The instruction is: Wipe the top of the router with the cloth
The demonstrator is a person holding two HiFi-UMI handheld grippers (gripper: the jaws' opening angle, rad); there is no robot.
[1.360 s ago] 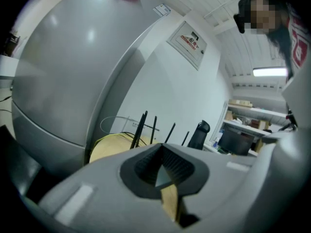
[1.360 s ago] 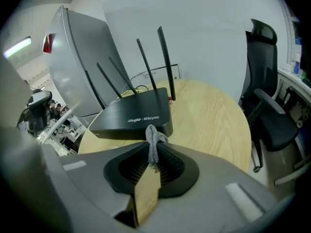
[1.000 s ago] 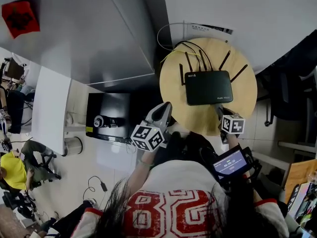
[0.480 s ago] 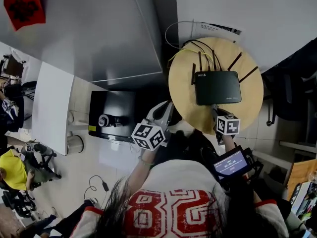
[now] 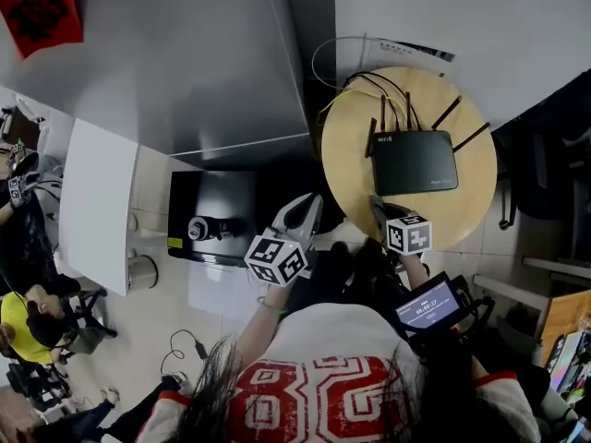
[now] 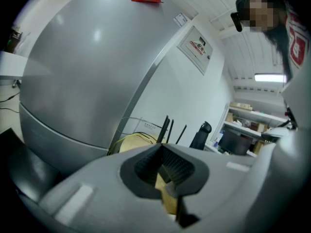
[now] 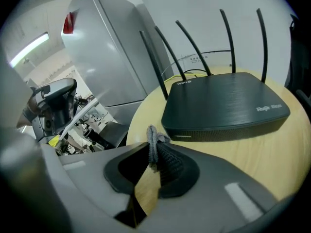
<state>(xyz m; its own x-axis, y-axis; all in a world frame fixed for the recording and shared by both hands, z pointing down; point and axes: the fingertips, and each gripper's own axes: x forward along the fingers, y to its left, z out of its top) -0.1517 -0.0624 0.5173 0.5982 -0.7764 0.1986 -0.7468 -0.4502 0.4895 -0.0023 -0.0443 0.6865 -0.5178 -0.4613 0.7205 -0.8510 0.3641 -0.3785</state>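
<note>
The black router [image 5: 414,161] with several upright antennas lies flat on the round wooden table [image 5: 351,155]; it fills the right gripper view as router [image 7: 228,103]. My right gripper [image 5: 378,209] hovers over the table's near-left edge, just short of the router's front left corner. Its jaws are shut on a thin fold of grey cloth [image 7: 152,136], which sticks up between the right gripper's [image 7: 151,152] pads. My left gripper [image 5: 301,212] hangs off the table's left side, shut with nothing in it. Past the left gripper [image 6: 161,149], the antennas and table edge show.
A tall grey cabinet [image 5: 185,63] stands left of the table, with a black appliance [image 5: 208,215] on the floor below it. Cables [image 5: 355,86] trail behind the router. A dark chair [image 5: 545,155] sits at the right. People sit at the far left by a white desk [image 5: 97,201].
My right gripper has shifted left along the table's near edge, from below the router's right side to near its left front corner. The left gripper has barely moved.
</note>
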